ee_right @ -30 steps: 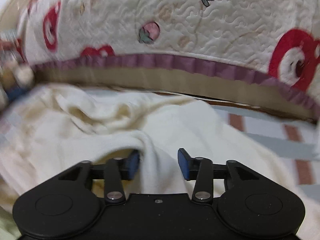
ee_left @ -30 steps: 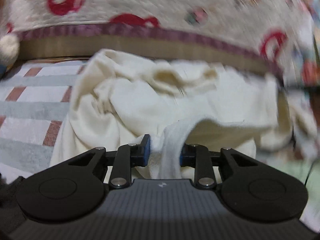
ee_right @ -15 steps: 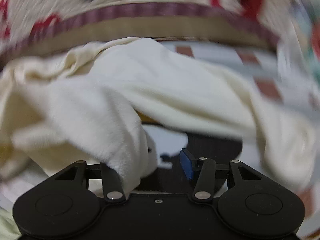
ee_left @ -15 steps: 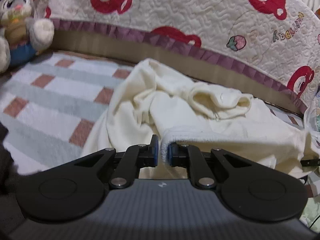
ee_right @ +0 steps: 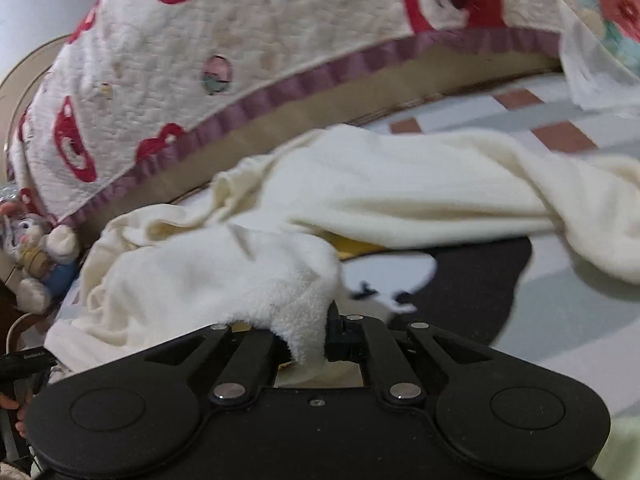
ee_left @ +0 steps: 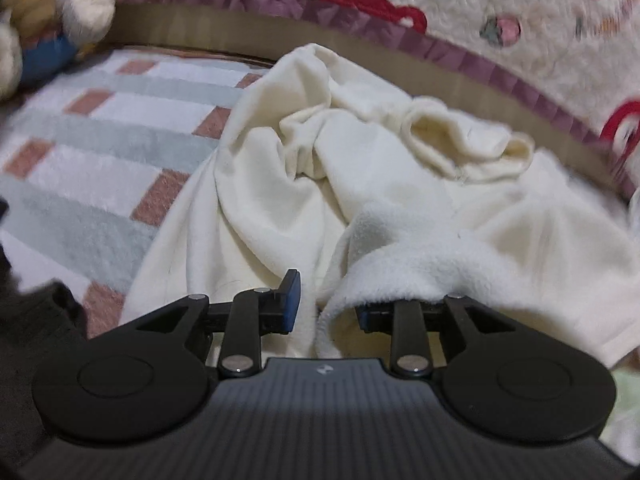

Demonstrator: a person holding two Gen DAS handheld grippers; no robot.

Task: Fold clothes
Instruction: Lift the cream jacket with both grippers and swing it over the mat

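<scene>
A cream fleece garment (ee_left: pixel 360 184) lies crumpled on a checked rug (ee_left: pixel 92 152). In the left wrist view my left gripper (ee_left: pixel 326 304) is open, its fingers apart, with a fuzzy hem draped over the right finger and hanging between them. In the right wrist view the same garment (ee_right: pixel 400 192) stretches across the rug. My right gripper (ee_right: pixel 308 332) is shut on a fuzzy fold of it, lifted slightly; the left finger is hidden under the cloth.
A quilted bedspread with red bears and a purple frill (ee_left: pixel 400 20) hangs along the back. A stuffed rabbit (ee_right: pixel 40 256) sits at the far left. A dark patch with white marks (ee_right: pixel 460 280) shows under the garment.
My left gripper was shut on the hem half a second ago and has opened. My right gripper has closed on the fleece fold and the garment has shifted.
</scene>
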